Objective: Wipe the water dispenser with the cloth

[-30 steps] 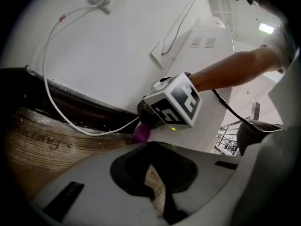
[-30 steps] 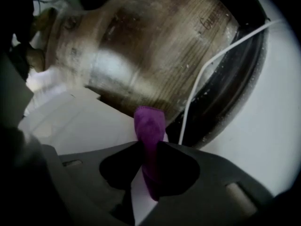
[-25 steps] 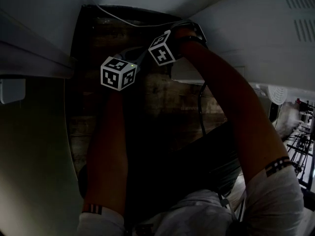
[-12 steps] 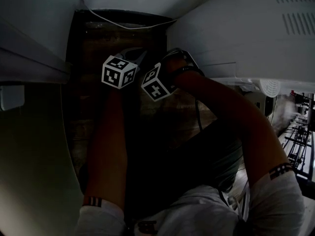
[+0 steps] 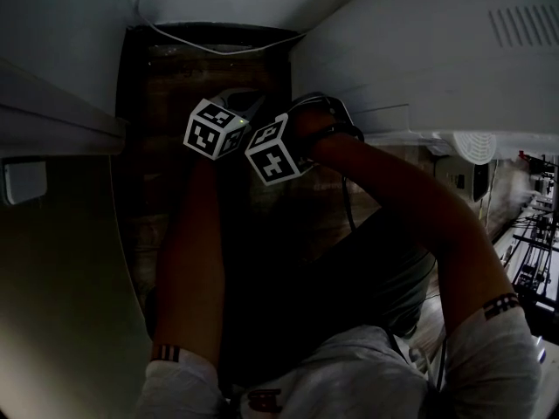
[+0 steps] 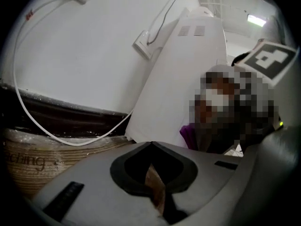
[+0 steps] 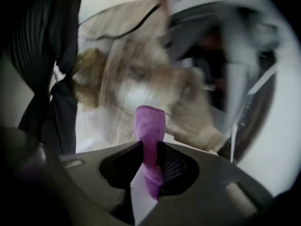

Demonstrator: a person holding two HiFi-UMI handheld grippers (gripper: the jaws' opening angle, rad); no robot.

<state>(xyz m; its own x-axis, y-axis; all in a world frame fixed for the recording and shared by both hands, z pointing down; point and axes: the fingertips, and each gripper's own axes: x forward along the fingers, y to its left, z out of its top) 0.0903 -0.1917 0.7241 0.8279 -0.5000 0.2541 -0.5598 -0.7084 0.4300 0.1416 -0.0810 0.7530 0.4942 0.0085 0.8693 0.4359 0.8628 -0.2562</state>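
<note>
cloth, purple, is pinched between the jaws of the right gripper and pokes out past them. it sits low down, close to the side of the white dispenser, which lies to its right. left gripper hangs just beside, jaws together on nothing, farther from the dispenser. the wipe likely falls to the right gripper.

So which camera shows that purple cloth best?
The right gripper view: the purple cloth stands at its centre, pinched in the right gripper. The left gripper view catches only a sliver of it; the head view doesn't show it.
</note>
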